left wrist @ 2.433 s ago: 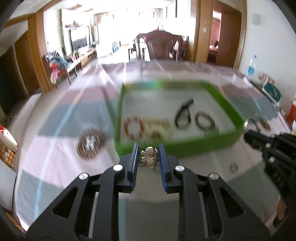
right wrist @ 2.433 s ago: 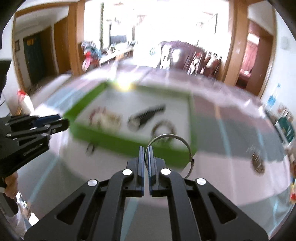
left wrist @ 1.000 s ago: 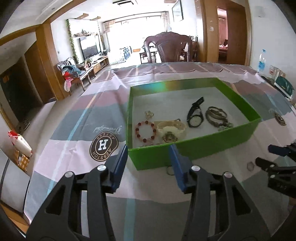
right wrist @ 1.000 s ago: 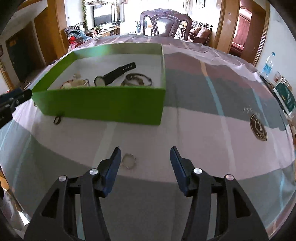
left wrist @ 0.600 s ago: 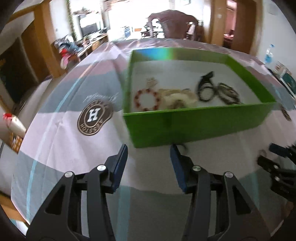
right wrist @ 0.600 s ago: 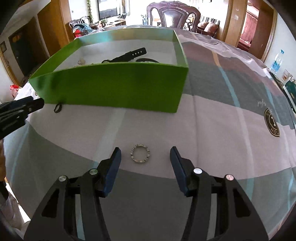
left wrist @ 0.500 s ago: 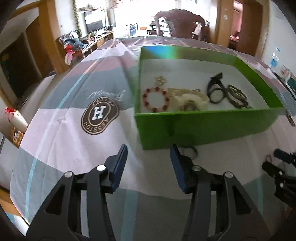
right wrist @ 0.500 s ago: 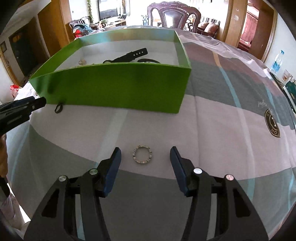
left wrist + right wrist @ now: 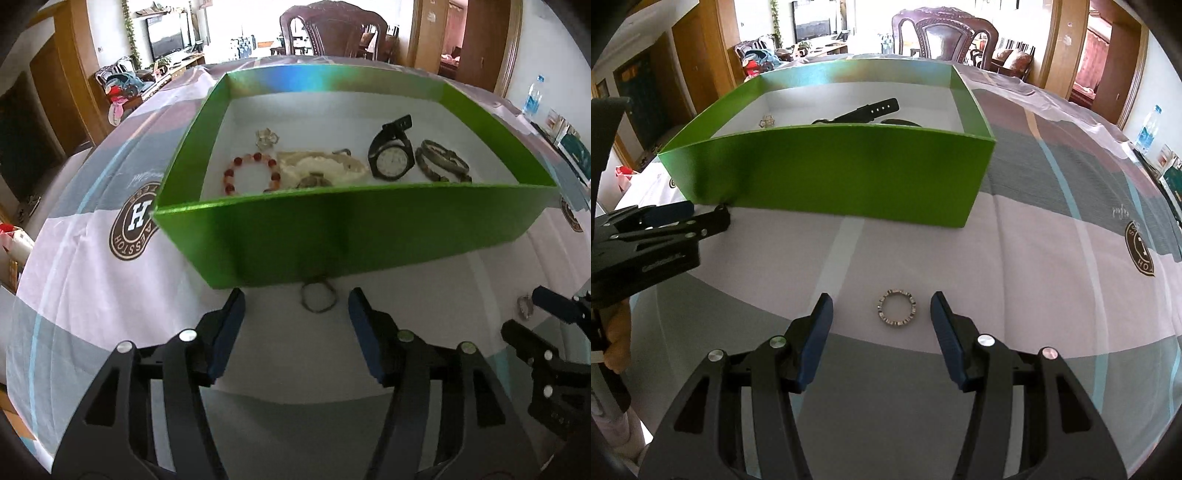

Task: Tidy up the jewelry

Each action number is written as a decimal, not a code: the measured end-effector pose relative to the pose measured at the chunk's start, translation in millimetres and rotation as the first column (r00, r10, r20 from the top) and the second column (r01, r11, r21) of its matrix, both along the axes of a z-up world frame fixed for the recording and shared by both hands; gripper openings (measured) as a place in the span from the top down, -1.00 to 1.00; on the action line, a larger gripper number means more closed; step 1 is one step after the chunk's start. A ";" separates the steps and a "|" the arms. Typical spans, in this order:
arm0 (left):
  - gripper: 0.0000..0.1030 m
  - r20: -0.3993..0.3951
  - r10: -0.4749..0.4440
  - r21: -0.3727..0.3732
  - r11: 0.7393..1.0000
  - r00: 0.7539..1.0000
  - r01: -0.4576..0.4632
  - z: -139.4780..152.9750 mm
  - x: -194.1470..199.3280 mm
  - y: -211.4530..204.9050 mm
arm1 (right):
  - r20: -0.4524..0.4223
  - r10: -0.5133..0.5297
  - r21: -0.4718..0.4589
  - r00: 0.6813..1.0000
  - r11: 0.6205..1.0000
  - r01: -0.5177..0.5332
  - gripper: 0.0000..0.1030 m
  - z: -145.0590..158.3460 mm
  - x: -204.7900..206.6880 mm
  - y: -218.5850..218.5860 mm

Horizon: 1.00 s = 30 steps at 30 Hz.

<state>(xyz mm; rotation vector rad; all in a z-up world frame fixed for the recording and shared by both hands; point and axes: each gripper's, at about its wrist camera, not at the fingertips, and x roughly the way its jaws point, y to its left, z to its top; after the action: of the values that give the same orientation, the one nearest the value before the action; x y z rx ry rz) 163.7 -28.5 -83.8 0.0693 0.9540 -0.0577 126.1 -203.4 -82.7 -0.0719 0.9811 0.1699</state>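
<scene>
We hold our left tool (image 9: 295, 301) low over the tabletop (image 9: 92, 280), its blue-padded fingers (image 9: 231, 314) spread wide and gripping nothing; between their tips a small dark metal ring with a loop on top (image 9: 317, 298) lies on the striped pink, grey and white cloth (image 9: 74, 314), just beside the near wall of the open green cardboard box (image 9: 351, 236). Inside that box, on its white floor, we see a red beaded bracelet (image 9: 251, 173), a small clear crystal brooch (image 9: 266, 138), a pale cream bracelet (image 9: 321, 168), a black-strapped wristwatch with a white dial (image 9: 392, 155) and a braided grey-brown bracelet (image 9: 441, 164). Our right tool (image 9: 881, 308) is likewise wide open and empty, and a silver ring set with small stones (image 9: 897, 308) lies flat on the cloth between its fingertips, touching neither pad, well apart from the box. In the right wrist view the left tool shows at the left edge, close to the box's near corner.
</scene>
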 end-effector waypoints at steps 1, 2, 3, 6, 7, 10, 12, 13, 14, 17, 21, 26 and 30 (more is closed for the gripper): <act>-0.16 -0.001 -0.001 -0.003 1.000 1.000 0.001 -0.1 0.8 -0.8 | 0.001 0.000 -0.001 1.000 1.000 0.000 -0.06 -0.2 0.4 0.1; -0.08 -0.002 -0.002 -0.008 1.000 1.000 0.002 -0.3 1.5 -0.6 | 0.004 0.000 0.000 1.000 1.000 0.000 -0.06 -0.4 0.7 0.4; 0.02 -0.003 -0.007 -0.021 1.000 1.000 0.007 -0.6 2.2 -0.5 | 0.006 0.000 0.001 1.000 1.000 0.000 -0.06 -0.6 0.9 0.3; 0.53 0.004 -0.014 -0.028 1.000 1.000 0.015 0.8 2.2 -1.3 | 0.019 0.004 0.006 1.000 1.000 -0.004 0.23 -0.3 0.3 1.1; 0.60 0.005 -0.016 -0.028 0.999 1.000 0.016 0.9 2.2 -1.5 | 0.023 0.007 0.009 1.000 1.000 -0.007 0.46 0.3 -0.6 1.7; 0.61 0.008 -0.023 -0.020 1.000 1.000 0.023 1.7 -0.7 -1.4 | 0.024 0.010 0.013 1.000 1.000 -0.010 0.59 1.3 -1.0 2.6; 0.61 0.007 -0.033 -0.024 0.999 0.999 0.033 2.0 -4.2 -1.1 | 0.024 0.012 0.019 1.000 1.000 -0.012 0.59 1.3 -1.5 2.7; 0.61 0.005 -0.039 -0.029 0.999 0.999 0.039 2.5 -7.3 0.0 | 0.023 0.014 0.023 1.000 1.000 -0.014 0.59 1.4 -2.1 3.0; 0.61 0.003 -0.047 -0.033 0.998 0.999 0.047 2.6 -10.5 0.5 | 0.022 0.016 0.027 1.000 0.999 -0.017 0.59 1.6 -2.7 3.6; 0.61 -0.003 -0.074 -0.038 0.997 0.997 0.074 3.4 -23.9 2.2 | 0.021 0.027 0.039 0.999 0.999 -0.028 0.59 2.0 -4.0 7.0; 0.60 0.002 -0.110 -0.035 0.993 0.994 0.110 3.4 -42.2 2.4 | 0.023 0.049 0.045 0.999 0.998 -0.050 0.59 1.4 -4.0 15.5; 0.55 0.003 -0.111 -0.042 0.993 0.994 0.111 3.2 -47.3 5.1 | 0.012 0.048 0.060 0.999 0.997 -0.048 0.33 1.8 -4.2 16.8; 0.25 -0.006 -0.112 -0.051 0.992 0.994 0.112 3.6 -49.4 3.1 | 0.003 0.034 0.060 0.999 0.998 -0.034 0.23 2.0 -9.8 11.5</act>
<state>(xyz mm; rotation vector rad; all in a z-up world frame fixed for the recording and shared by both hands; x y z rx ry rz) 114.3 -25.3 -80.2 0.0755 0.9562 -0.1858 116.3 -191.8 -80.7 -0.0334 0.9721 0.2302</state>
